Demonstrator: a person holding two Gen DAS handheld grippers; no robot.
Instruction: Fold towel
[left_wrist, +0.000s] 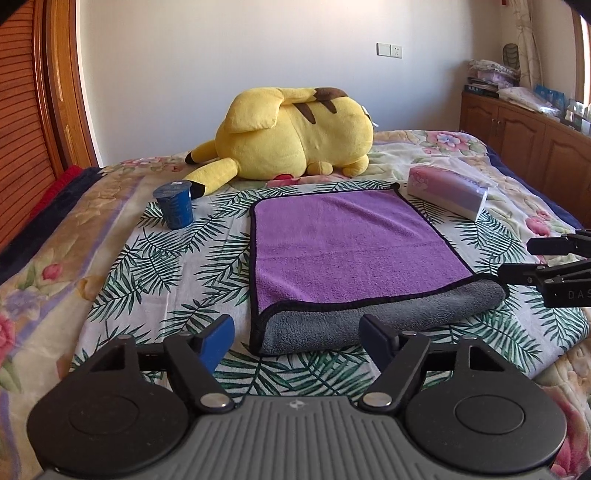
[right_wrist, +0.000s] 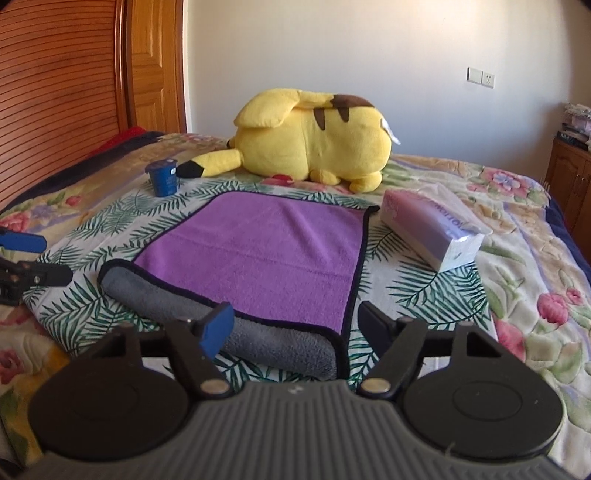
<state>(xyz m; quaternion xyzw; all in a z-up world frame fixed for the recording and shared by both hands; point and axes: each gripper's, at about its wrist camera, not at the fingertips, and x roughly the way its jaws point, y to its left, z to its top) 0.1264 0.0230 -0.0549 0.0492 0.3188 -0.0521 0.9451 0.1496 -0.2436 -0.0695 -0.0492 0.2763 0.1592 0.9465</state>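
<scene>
Presently the purple terry towel with grey underside and black hem (left_wrist: 354, 240) lies centre frame on the leaf-print bedspread (left_wrist: 147, 266), its near edge already turned over. Left gripper (left_wrist: 297, 334) and right gripper (right_wrist: 297, 325) stand over the near corners at lower centre, jaws parted, nothing between them. Judged step: approach to grasp. Next move calls for lowering onto both corners and pinching evenly.

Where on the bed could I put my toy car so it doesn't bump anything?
Free leaf-print cloth lies between the blue cup and the purple towel. It is crowded by the tissue pack and yellow plush.
</scene>
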